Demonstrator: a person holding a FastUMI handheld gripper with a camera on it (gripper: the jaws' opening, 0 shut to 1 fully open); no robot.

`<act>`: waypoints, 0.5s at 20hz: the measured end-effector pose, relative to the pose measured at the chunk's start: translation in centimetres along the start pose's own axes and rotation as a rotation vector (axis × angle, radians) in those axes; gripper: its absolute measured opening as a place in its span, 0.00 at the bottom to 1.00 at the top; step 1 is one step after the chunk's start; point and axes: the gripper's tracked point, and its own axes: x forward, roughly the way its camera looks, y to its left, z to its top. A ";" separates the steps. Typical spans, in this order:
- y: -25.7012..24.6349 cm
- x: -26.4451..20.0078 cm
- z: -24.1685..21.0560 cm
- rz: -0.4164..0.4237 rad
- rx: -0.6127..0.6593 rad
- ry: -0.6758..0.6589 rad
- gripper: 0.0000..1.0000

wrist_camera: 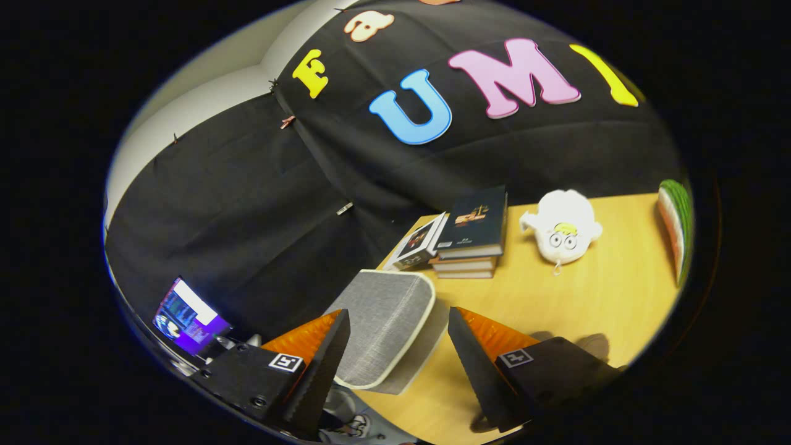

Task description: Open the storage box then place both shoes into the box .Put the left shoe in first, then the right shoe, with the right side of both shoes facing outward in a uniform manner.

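Near the table's left edge sits the grey storage box, lid shut, just ahead of our gripper, whose fingers are spread with nothing held; we judge the opening step is in hand, and the next move calls for catching the lid's pale rim; below the fingers, off the table, we glimpse one shoe, the other untold; we count one box, four books at the far left corner, one white plush toy, one watermelon-slice cushion.
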 end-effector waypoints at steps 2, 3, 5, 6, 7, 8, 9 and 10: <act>0.6 1.3 -2.0 0.069 0.118 0.065 0.98; 0.6 2.0 -2.9 0.083 0.175 0.095 0.98; -0.4 4.0 -4.5 0.079 0.270 0.141 0.98; -1.1 4.8 -5.4 0.075 0.308 0.163 0.98; -1.8 5.7 -6.5 0.069 0.341 0.187 0.98; -2.4 6.5 -7.3 0.066 0.375 0.207 0.98; -2.6 6.6 -8.0 0.070 0.416 0.227 0.98; -2.6 7.1 -8.7 0.084 0.462 0.246 0.98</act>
